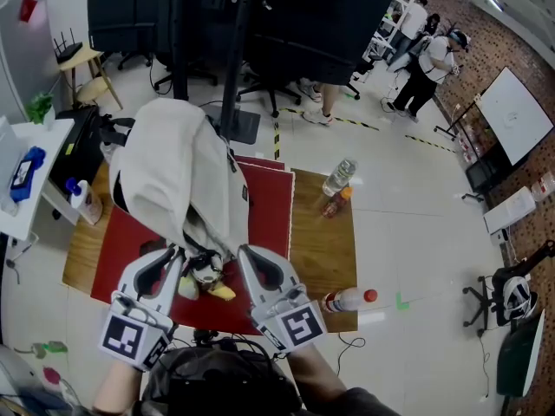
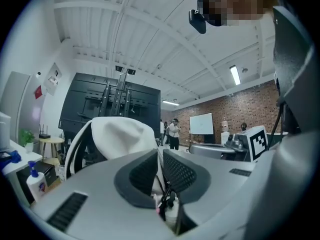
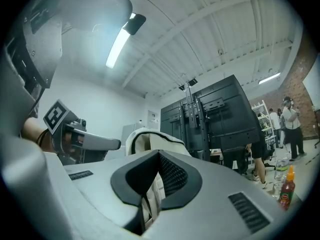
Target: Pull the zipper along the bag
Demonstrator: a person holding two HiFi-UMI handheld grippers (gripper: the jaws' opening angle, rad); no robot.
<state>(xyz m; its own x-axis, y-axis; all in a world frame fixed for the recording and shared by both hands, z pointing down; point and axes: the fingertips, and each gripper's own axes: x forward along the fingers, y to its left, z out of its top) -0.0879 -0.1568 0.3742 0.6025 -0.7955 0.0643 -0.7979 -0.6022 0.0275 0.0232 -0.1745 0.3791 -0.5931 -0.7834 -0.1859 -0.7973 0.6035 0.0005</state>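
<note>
A white backpack (image 1: 186, 172) with black trim lies on a red mat (image 1: 269, 206), its near end between my two grippers. My left gripper (image 1: 179, 255) grips that end from the left. In the left gripper view its jaws (image 2: 160, 156) stand almost together on the bag's zipper edge, and a black zipper pull (image 2: 167, 196) hangs low between them. The white bag (image 2: 122, 136) rises just beyond. My right gripper (image 1: 245, 255) holds the same end from the right. Its jaws (image 3: 159, 156) are shut on a fold of white bag fabric (image 3: 149, 196).
The mat lies on a wooden table (image 1: 325, 250). A water bottle (image 1: 339, 176) and a sauce bottle (image 1: 336, 202) stand at its far right. A red-capped bottle (image 1: 347, 300) lies near the front edge, a yellow object (image 1: 221, 291) under the bag. People (image 1: 425, 63) stand far back.
</note>
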